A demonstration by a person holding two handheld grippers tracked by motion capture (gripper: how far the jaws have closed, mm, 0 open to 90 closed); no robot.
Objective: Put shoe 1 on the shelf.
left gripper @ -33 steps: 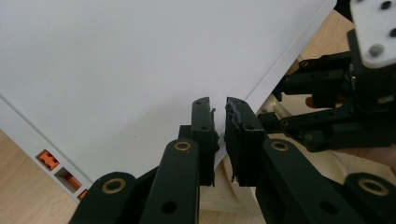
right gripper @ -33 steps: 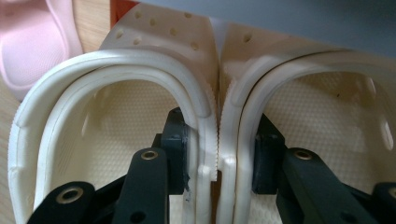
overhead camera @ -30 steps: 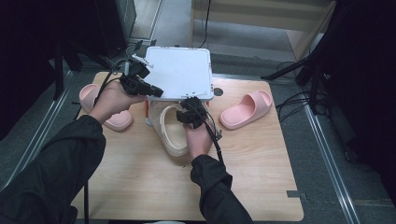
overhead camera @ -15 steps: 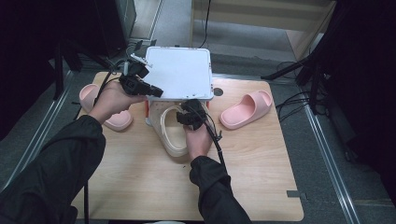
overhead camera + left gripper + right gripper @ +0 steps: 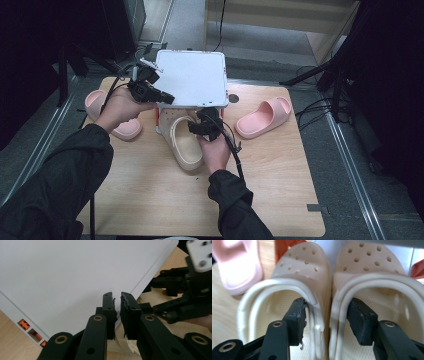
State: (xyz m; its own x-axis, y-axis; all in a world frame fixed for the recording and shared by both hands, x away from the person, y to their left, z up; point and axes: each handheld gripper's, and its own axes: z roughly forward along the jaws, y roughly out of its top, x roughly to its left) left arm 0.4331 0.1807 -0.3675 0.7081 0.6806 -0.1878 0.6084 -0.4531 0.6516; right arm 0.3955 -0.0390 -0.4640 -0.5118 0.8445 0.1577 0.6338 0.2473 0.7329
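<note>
- right gripper [image 5: 325,322] pinches the adjoining inner walls of two beige clogs [image 5: 329,290], toes under the white box lid [image 5: 192,77]; best keep that squeeze even.
- left gripper [image 5: 118,315], jaws nearly closed, clamps the lid's edge, propping it up.

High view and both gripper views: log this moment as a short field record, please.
surface: wooden table
left gripper: jaws shut on lid edge
lid: white, tilted up over the box
right gripper: jaws clamp the inner walls of both clogs
beige clogs: side by side, toes toward the box
pink slides: left slide, right slide
</note>
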